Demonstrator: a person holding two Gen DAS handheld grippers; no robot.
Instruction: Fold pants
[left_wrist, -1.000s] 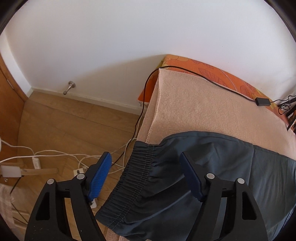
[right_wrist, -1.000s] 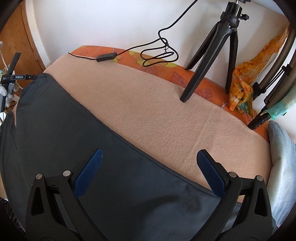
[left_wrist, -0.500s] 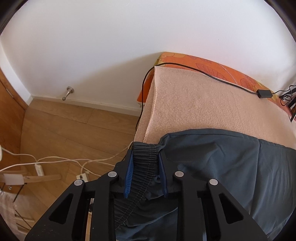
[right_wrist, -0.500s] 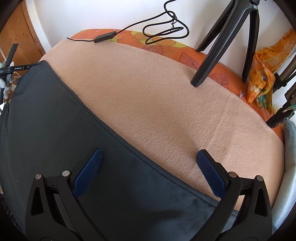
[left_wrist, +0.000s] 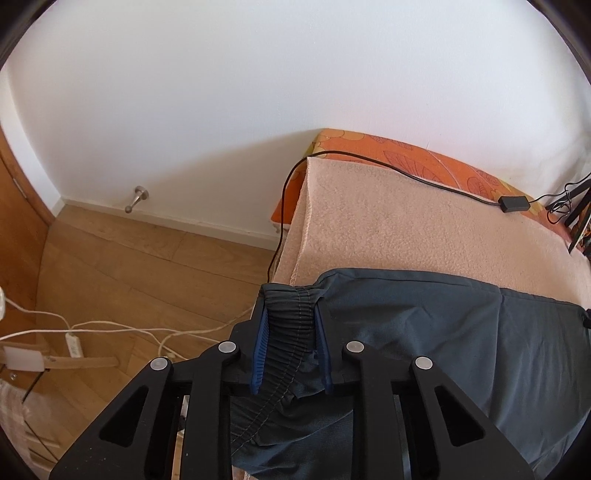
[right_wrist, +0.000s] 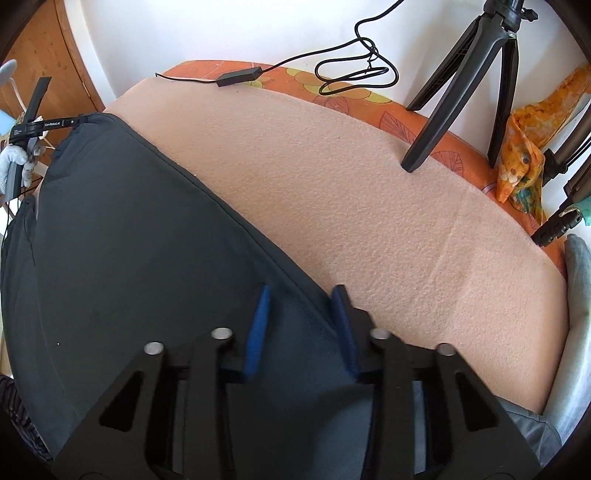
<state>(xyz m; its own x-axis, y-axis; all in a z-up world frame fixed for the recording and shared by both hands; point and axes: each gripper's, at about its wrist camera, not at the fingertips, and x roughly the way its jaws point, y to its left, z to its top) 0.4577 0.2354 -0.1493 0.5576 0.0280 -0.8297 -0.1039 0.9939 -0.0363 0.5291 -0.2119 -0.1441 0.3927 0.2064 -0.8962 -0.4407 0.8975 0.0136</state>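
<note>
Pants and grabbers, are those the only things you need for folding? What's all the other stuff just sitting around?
For the folding:
- pants, dark grey, on the blanket
- left gripper, shut on the waistband
- right gripper, closing on the pants' edge

Just lying about:
- black cable and its box
- tripod
- orange scarf
- white cords on the floor

right gripper (right_wrist: 301, 325) fingers now pinched onto the pants (right_wrist: 147, 258) edge, formerly wide apart
</note>
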